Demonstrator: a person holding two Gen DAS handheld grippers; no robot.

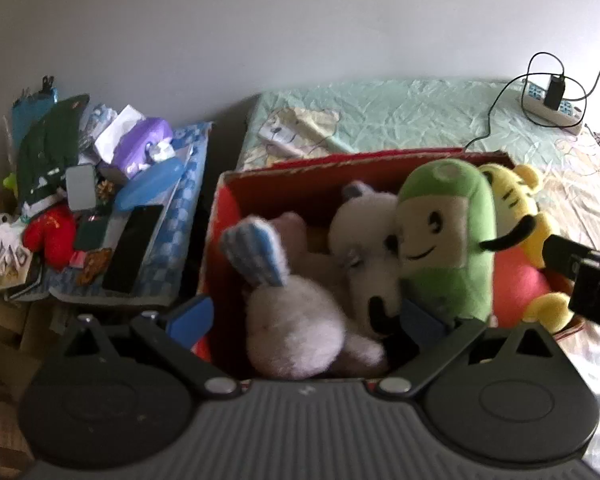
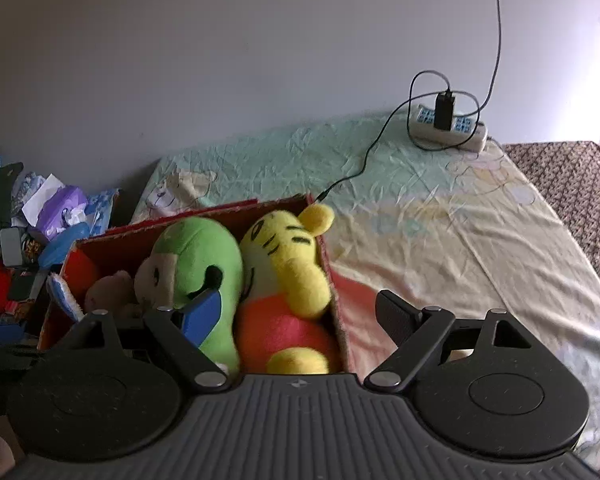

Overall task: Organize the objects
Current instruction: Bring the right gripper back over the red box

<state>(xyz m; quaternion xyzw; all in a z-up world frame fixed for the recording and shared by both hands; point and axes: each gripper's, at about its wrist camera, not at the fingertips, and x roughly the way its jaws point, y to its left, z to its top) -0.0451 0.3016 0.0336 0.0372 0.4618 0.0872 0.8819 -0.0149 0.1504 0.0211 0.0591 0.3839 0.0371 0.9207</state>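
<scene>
A: We have the red box (image 1: 228, 216) on the bed (image 2: 439, 208), and it is packed: the white bunny (image 1: 292, 332) low at six o'clock in the left wrist view, the white dog (image 1: 363, 232) at the centre, the green plush (image 1: 447, 236) upright towards three o'clock, and the yellow tiger (image 2: 288, 260) pressed against the right-hand wall.

B: And our grippers? The left gripper (image 1: 305, 316) stands wide open around the bunny's end of the box, gripping nothing. The right gripper (image 2: 300, 312) is open wide as well, one finger by the green plush, the other out over the sheet, nothing held.

A: So we judge the toy-gathering step near its end. Whether any toy remains outside, we cannot tell, though a red plush (image 1: 52, 236) lies in the clutter at nine o'clock.

B: If that one belongs in the box, the next move calls for our left gripper to reach over to it and close softly. Room is tight, so we would press it in between the bunny and the wall.
</scene>
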